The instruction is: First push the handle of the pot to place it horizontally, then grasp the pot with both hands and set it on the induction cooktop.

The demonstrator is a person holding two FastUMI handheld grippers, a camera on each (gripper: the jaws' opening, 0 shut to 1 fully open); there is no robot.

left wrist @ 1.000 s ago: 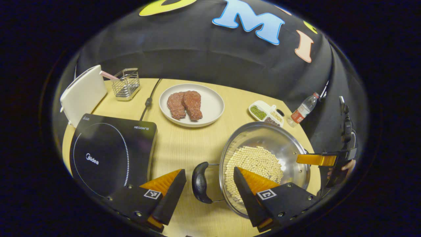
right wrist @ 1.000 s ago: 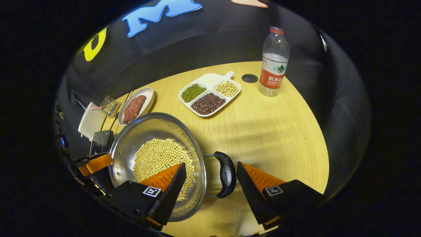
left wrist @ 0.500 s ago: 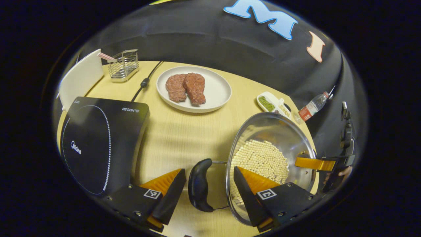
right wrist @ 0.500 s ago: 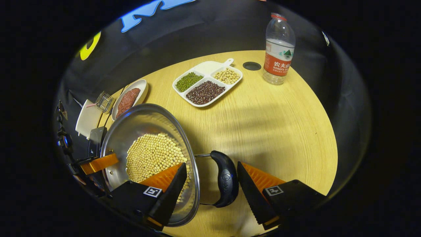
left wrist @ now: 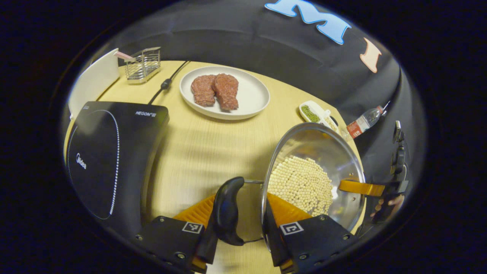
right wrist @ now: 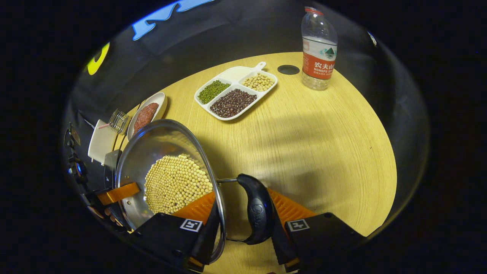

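Wood table (right wrist: pixel 323 144) | both claws clamped on pot (left wrist: pixel 335 160) handles | pot base hidden

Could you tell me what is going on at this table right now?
A person is working a steel pot of pale beans with two handheld grippers. The left gripper has its fingers closed around the pot's left handle and rim, and the right gripper is closed the same way around the right handle. The pot is not yet on the induction cooktop, which sits to the left on the wooden table.
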